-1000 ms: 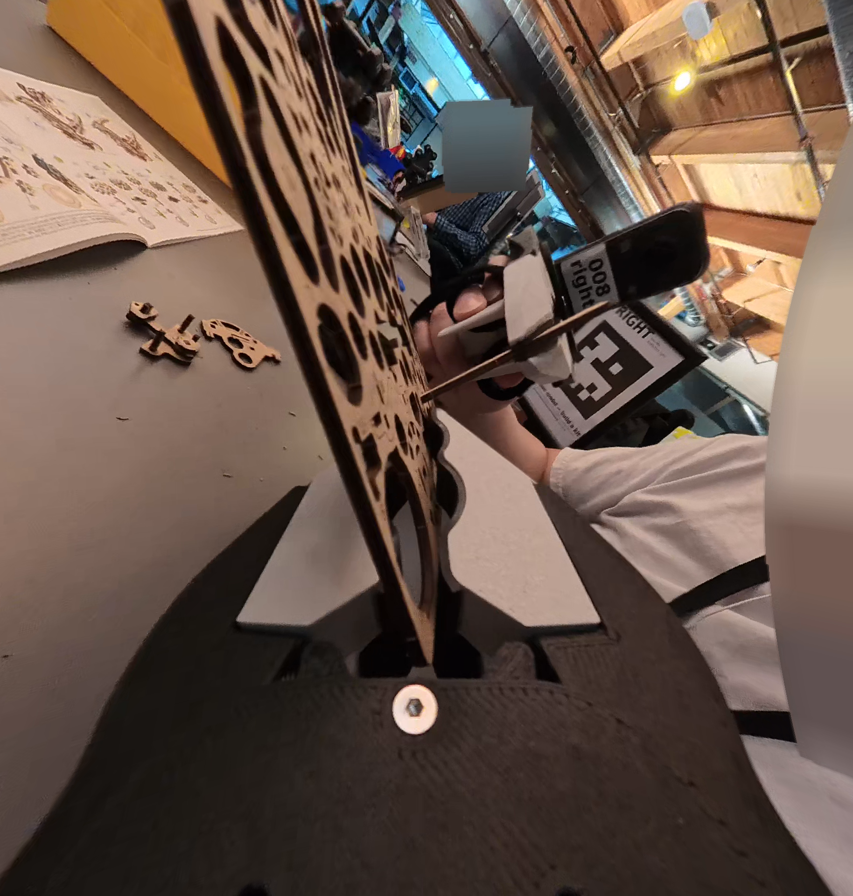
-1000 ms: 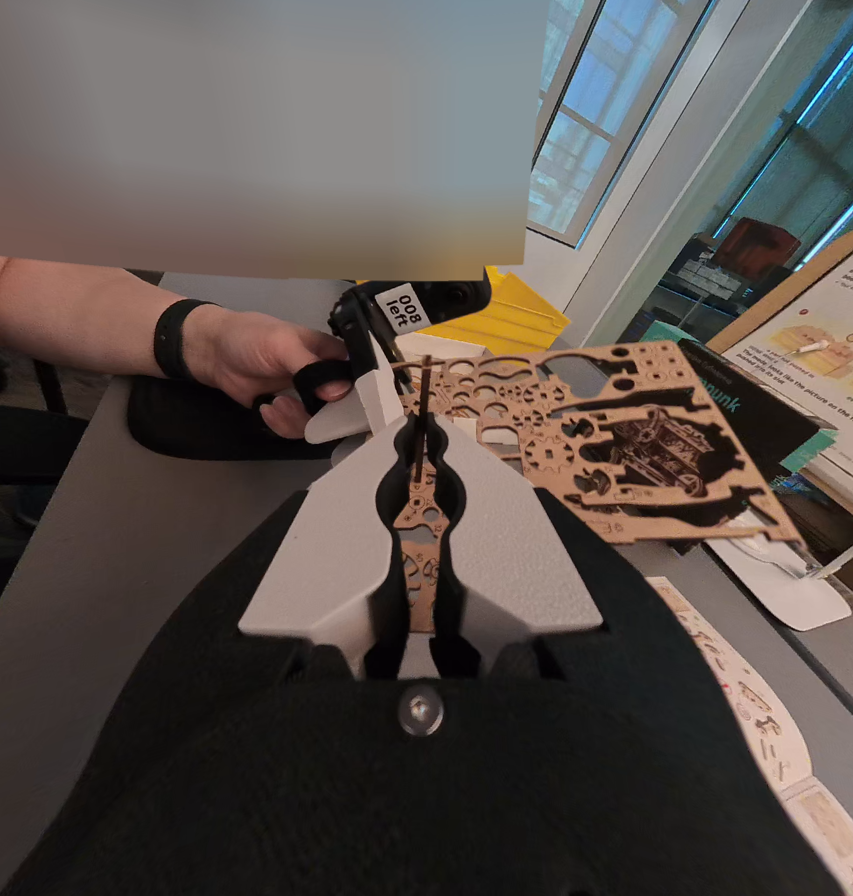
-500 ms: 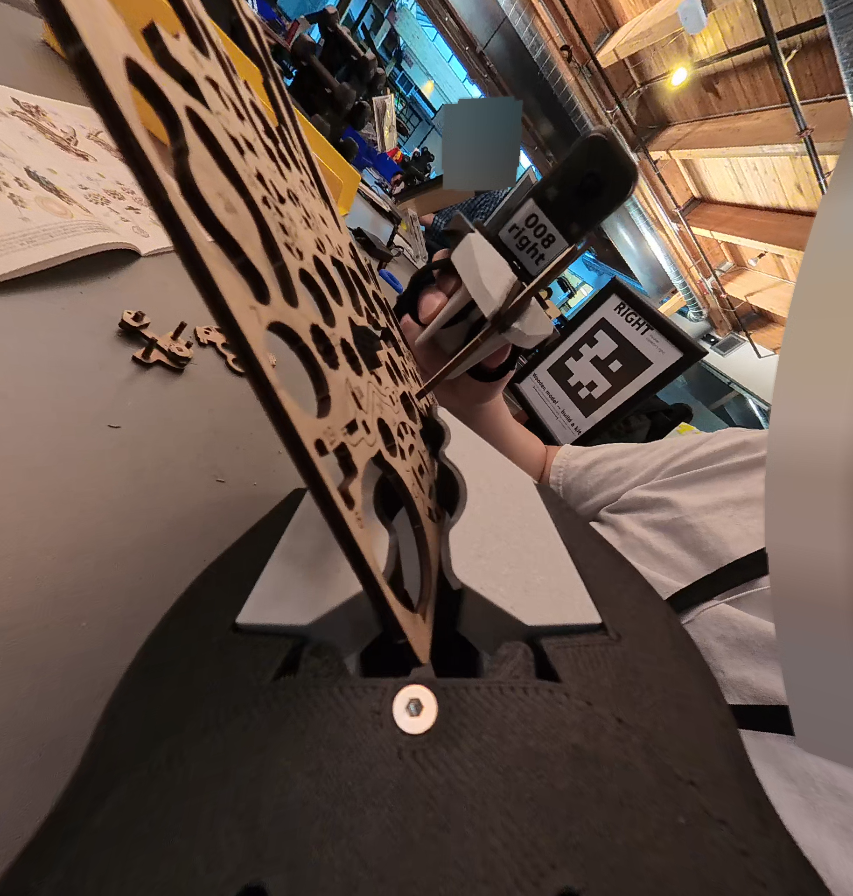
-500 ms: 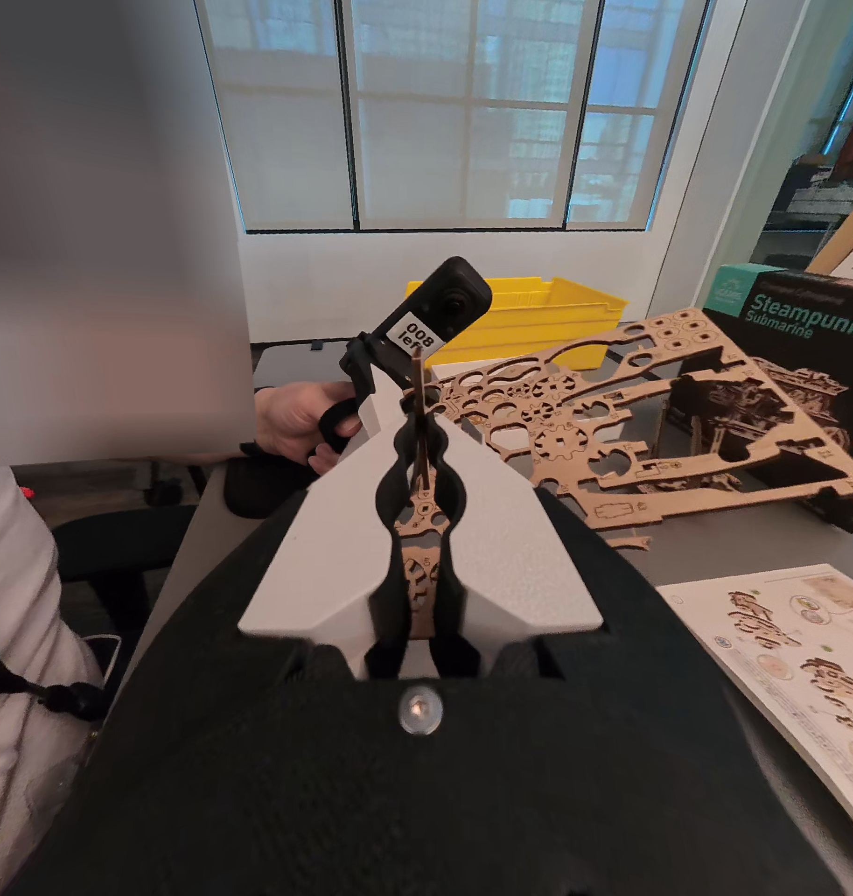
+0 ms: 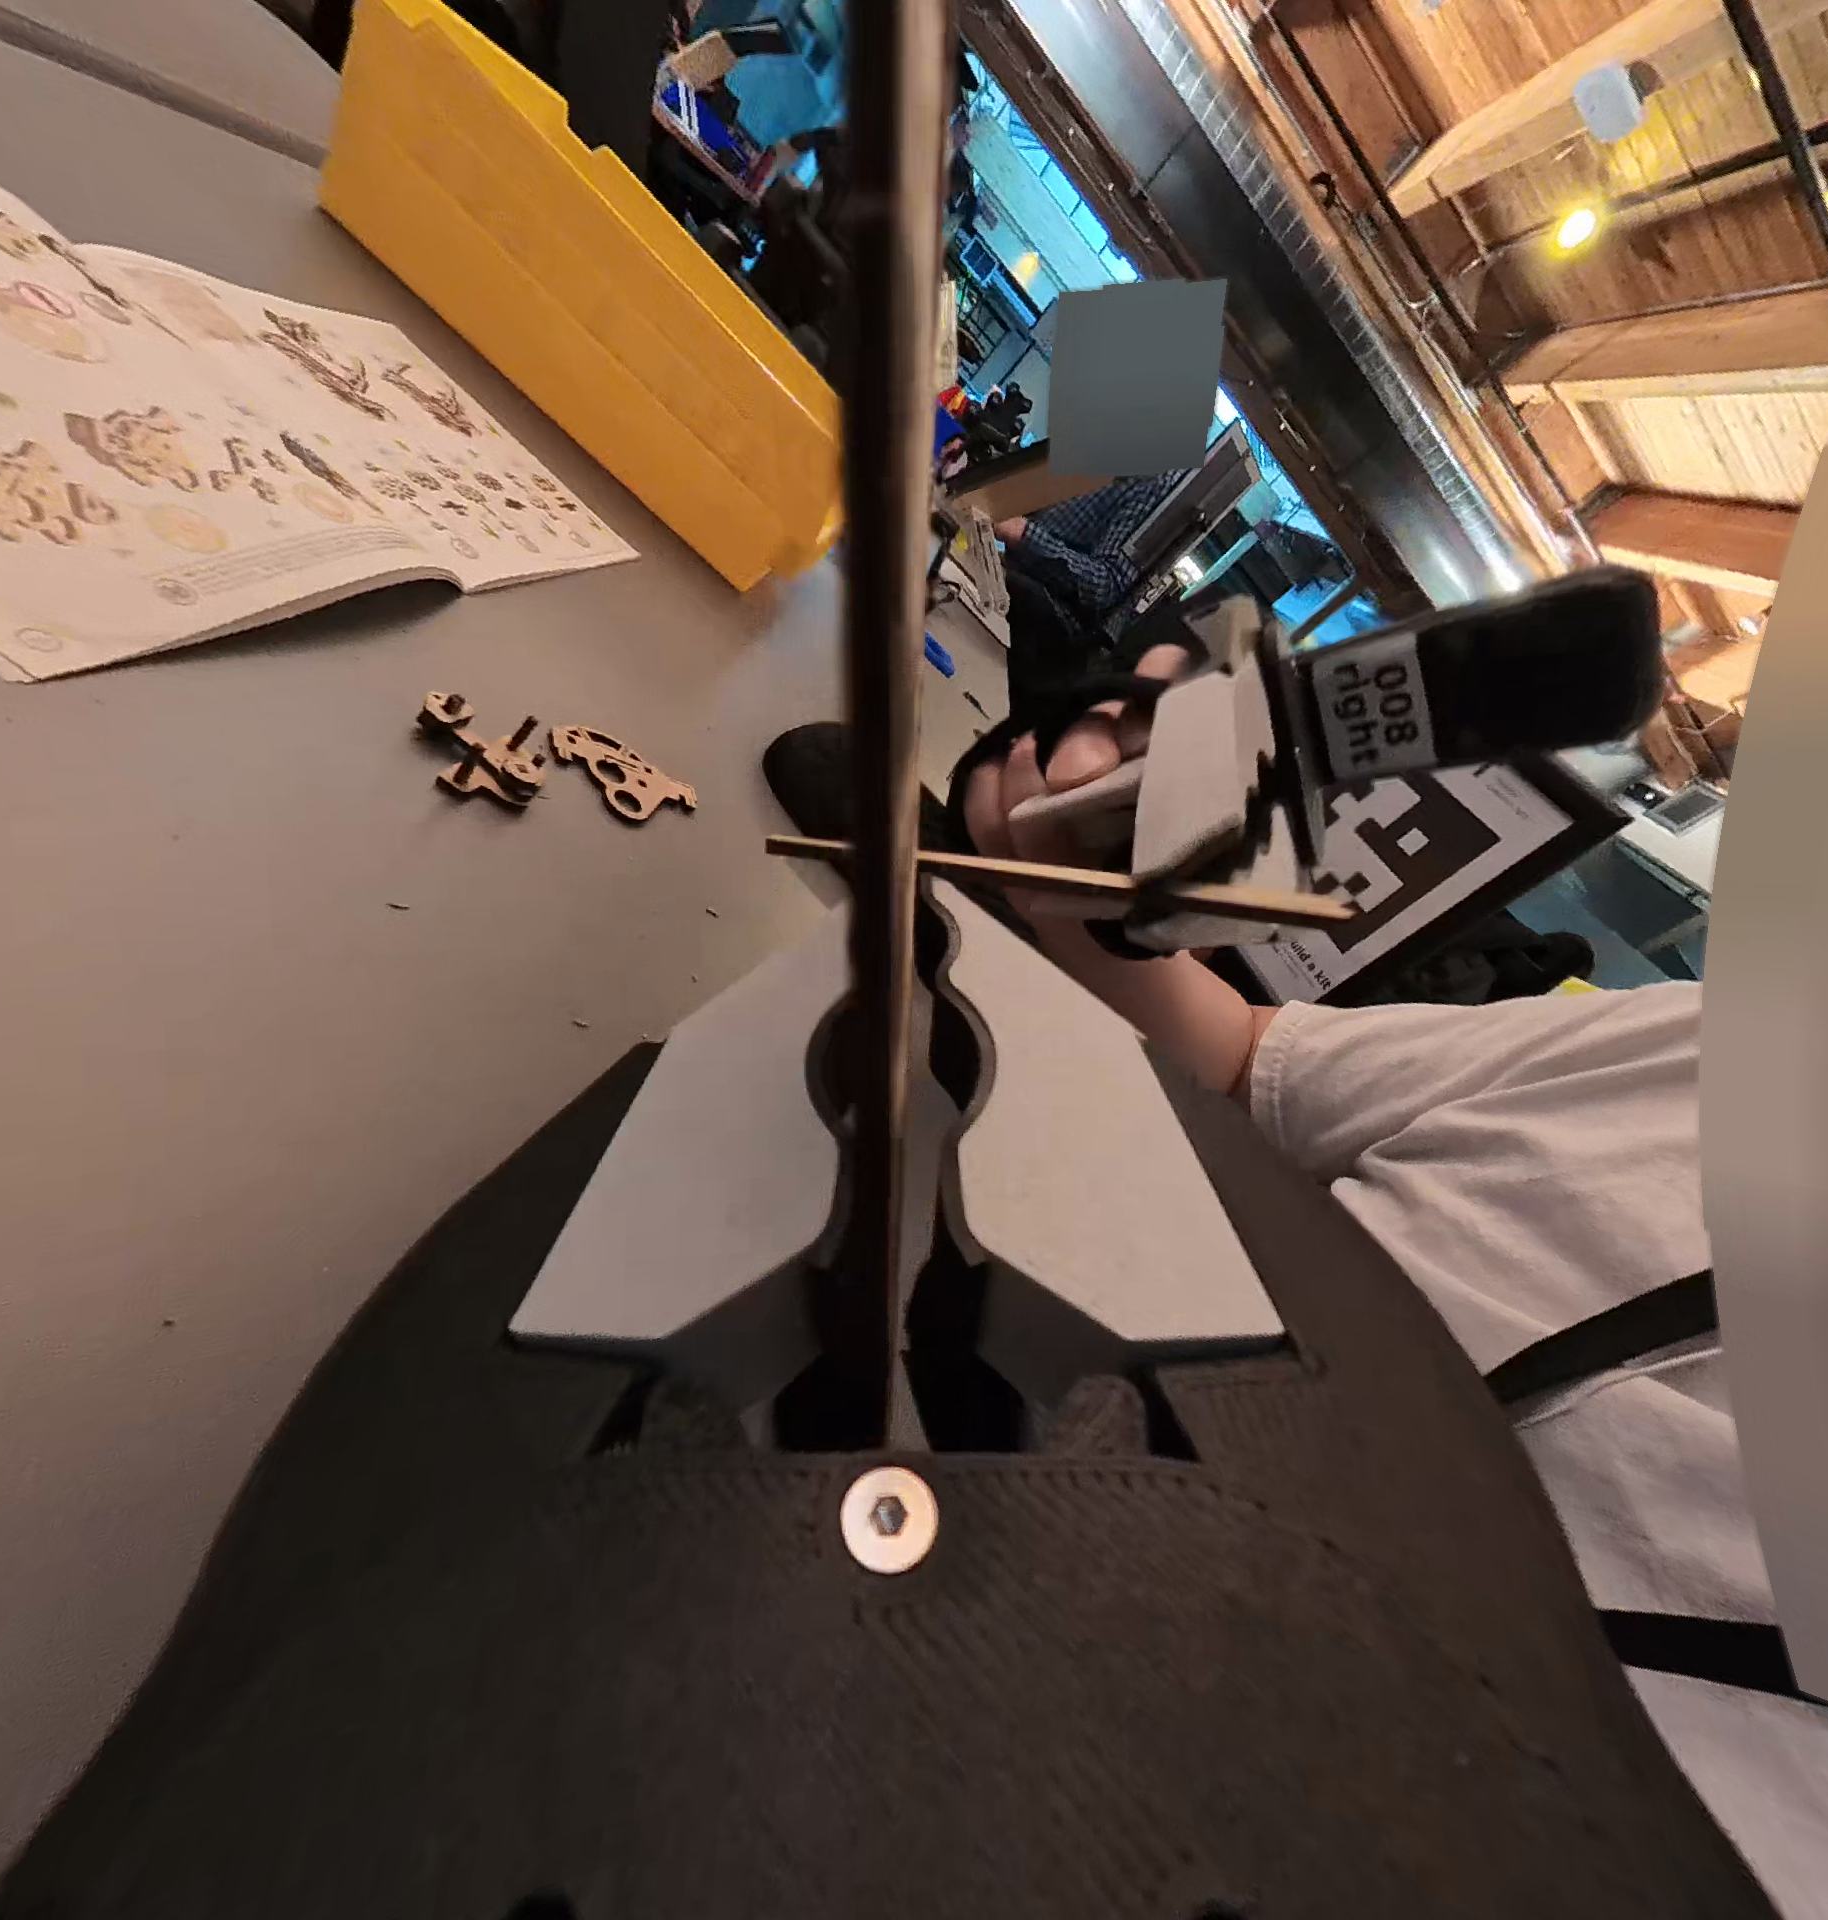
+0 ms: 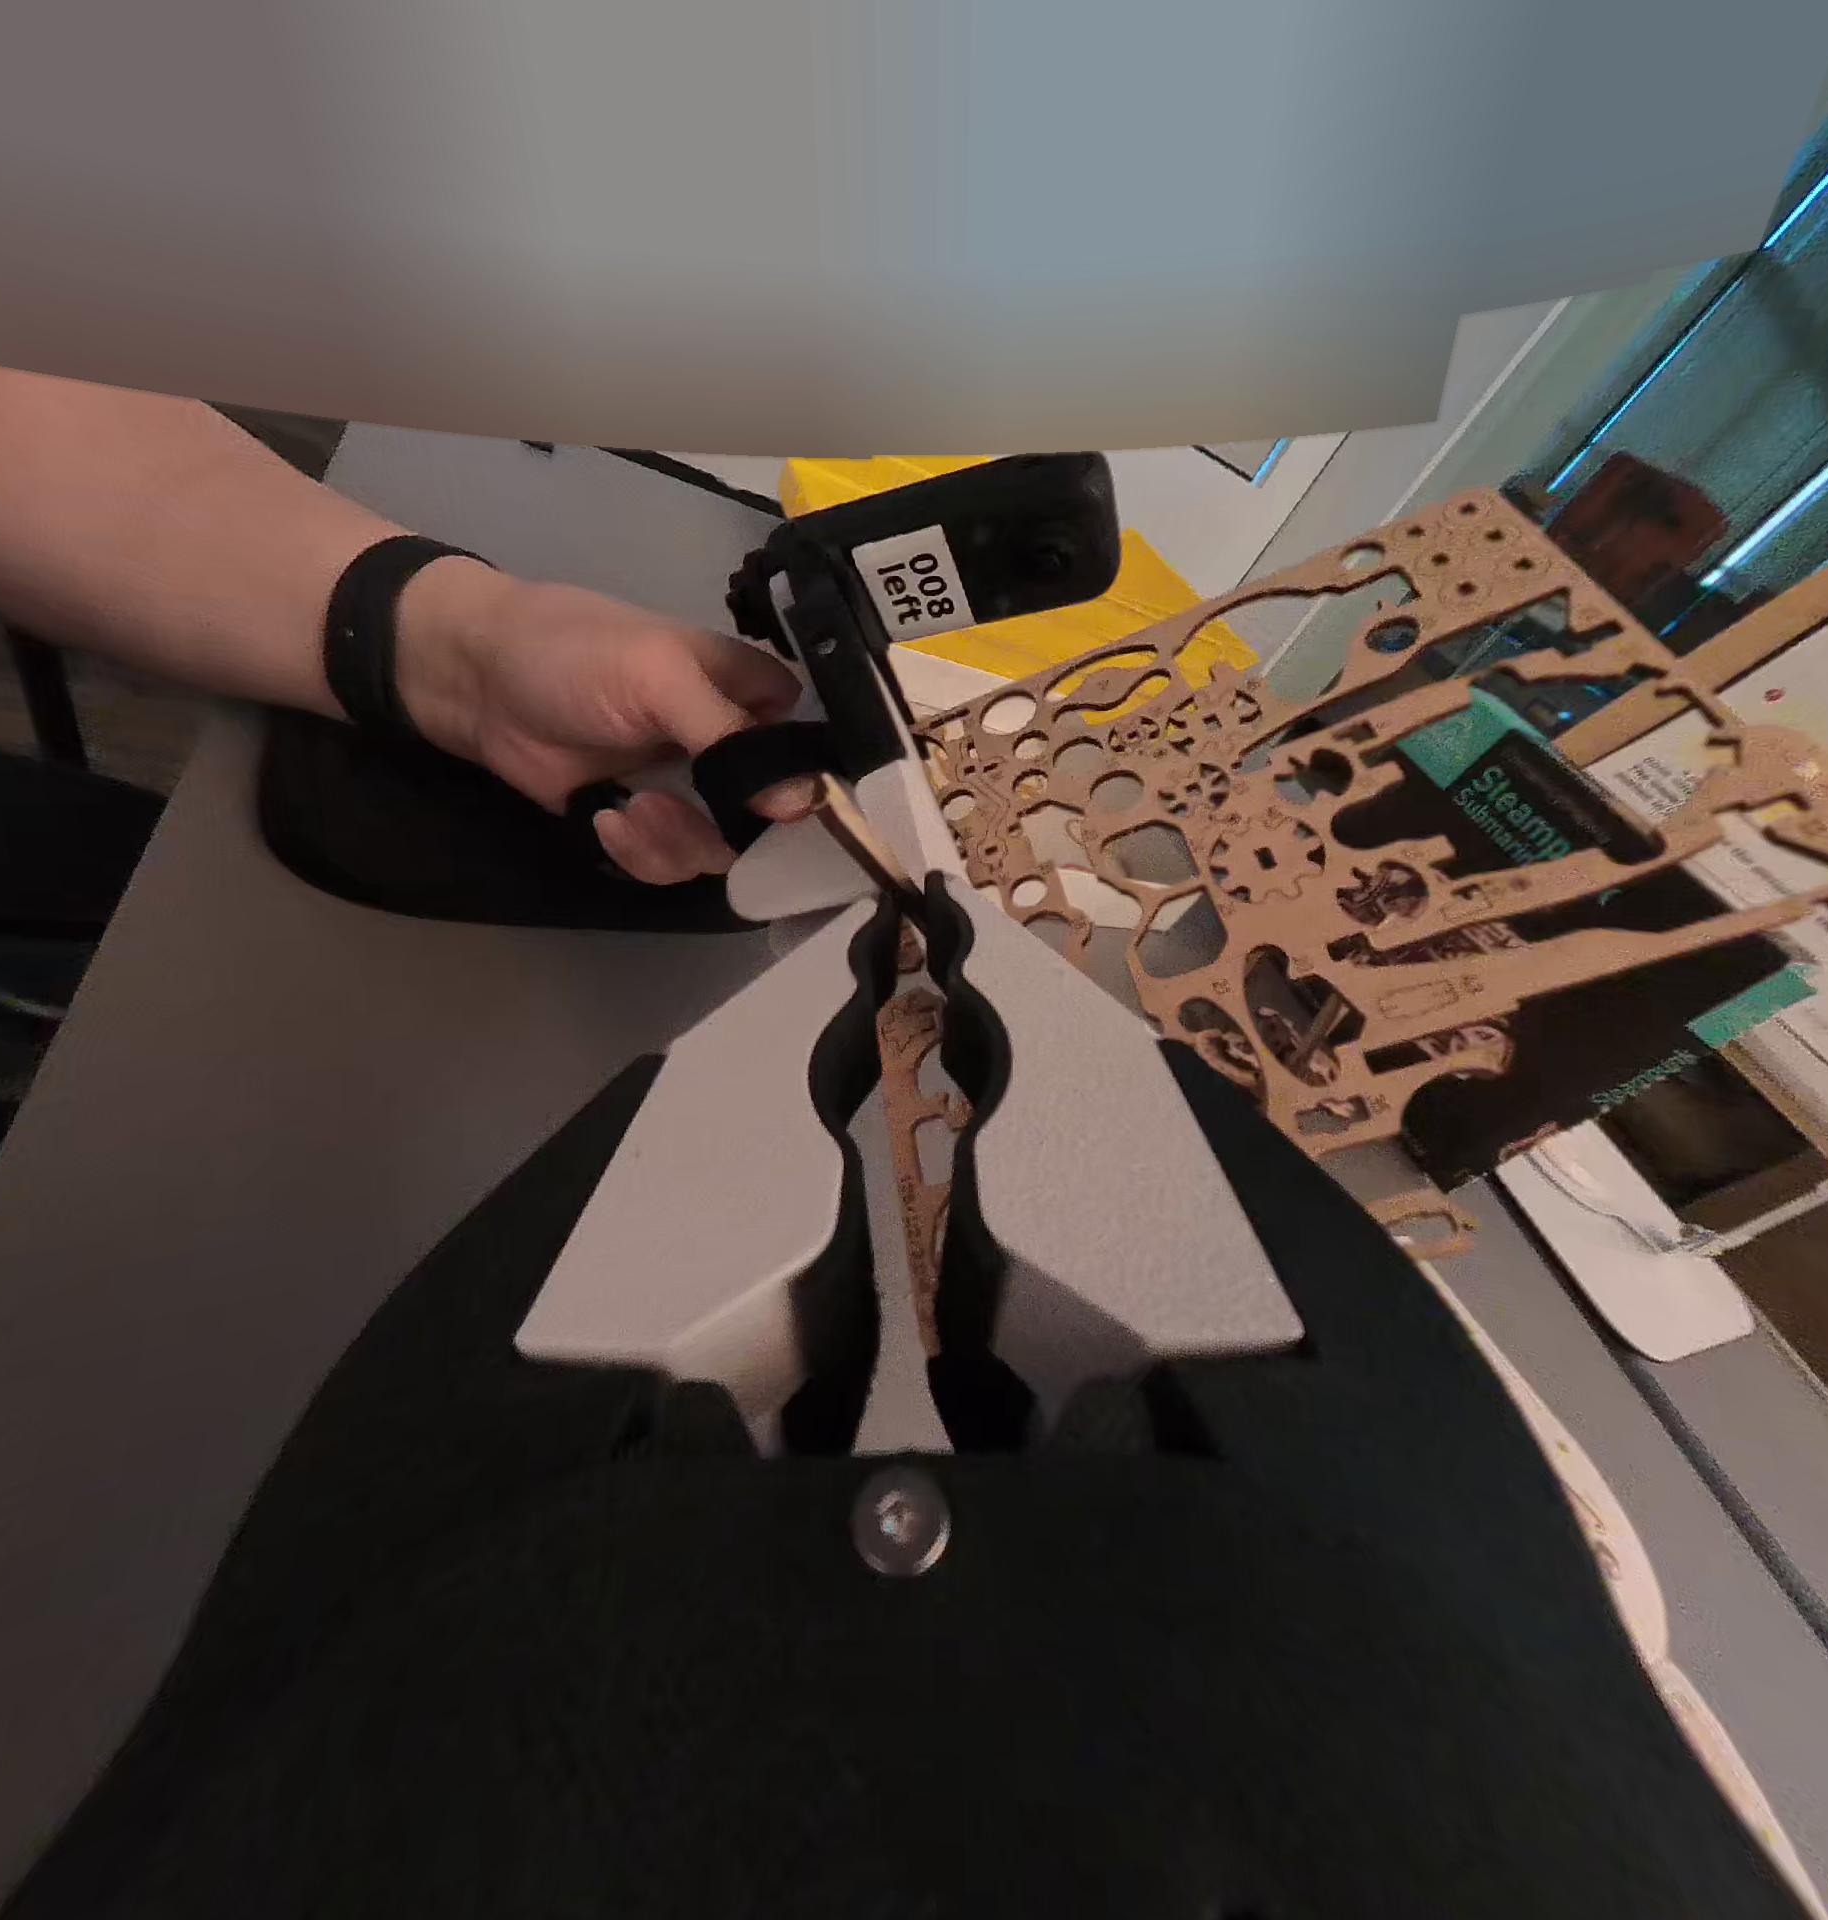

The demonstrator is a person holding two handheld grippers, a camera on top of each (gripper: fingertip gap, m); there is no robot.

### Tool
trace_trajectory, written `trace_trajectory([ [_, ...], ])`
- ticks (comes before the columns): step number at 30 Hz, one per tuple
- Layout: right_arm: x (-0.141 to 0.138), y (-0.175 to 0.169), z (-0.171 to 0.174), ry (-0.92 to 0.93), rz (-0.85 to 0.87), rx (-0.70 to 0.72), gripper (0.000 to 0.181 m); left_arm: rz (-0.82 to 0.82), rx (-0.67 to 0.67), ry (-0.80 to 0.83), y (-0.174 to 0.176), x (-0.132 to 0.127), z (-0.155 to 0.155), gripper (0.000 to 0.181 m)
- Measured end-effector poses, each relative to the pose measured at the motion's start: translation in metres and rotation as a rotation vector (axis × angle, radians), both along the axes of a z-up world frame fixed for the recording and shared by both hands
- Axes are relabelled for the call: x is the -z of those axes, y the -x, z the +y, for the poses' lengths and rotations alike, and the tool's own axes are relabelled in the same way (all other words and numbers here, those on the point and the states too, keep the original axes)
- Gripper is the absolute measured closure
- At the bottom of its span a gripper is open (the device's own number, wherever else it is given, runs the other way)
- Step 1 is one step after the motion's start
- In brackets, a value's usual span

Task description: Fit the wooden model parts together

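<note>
My left gripper [image 5: 889,956] is shut on a large laser-cut wooden sheet [image 5: 889,416], which I see edge-on as a dark upright strip. In the right wrist view the sheet [image 6: 1180,987] fans out to the right of the left gripper [image 6: 889,821]. My right gripper [image 6: 910,904] is shut on a thin flat wooden part [image 6: 915,1122]. In the left wrist view the right gripper [image 5: 1180,862] holds that part [image 5: 1024,878] level, and its tip pokes through the sheet and sticks out on the left side.
Two small loose wooden pieces [image 5: 557,764] lie on the grey table [image 5: 214,987]. An open instruction booklet [image 5: 214,447] and a yellow bin [image 5: 577,312] sit behind them. A black-and-teal kit box [image 6: 1512,831] stands behind the sheet. A person's arms hold both grippers. The grippers' ends are close to 4 cm from one another.
The sheet has turned from slanted to edge-on in the left wrist view. The right gripper has lowered to level, and its part now passes through the sheet.
</note>
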State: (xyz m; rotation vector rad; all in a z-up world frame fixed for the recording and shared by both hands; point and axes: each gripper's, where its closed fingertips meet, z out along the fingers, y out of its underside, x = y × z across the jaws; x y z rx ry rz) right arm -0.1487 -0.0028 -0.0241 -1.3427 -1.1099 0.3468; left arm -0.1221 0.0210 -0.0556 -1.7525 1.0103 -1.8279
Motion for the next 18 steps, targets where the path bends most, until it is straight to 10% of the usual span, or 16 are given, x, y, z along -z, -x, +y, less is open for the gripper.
trace_trajectory([
  [18, -0.011, -0.017, -0.01, -0.106, -0.17, 0.073, 0.181, -0.043, 0.059, -0.112, -0.002, -0.012, -0.015, 0.169],
])
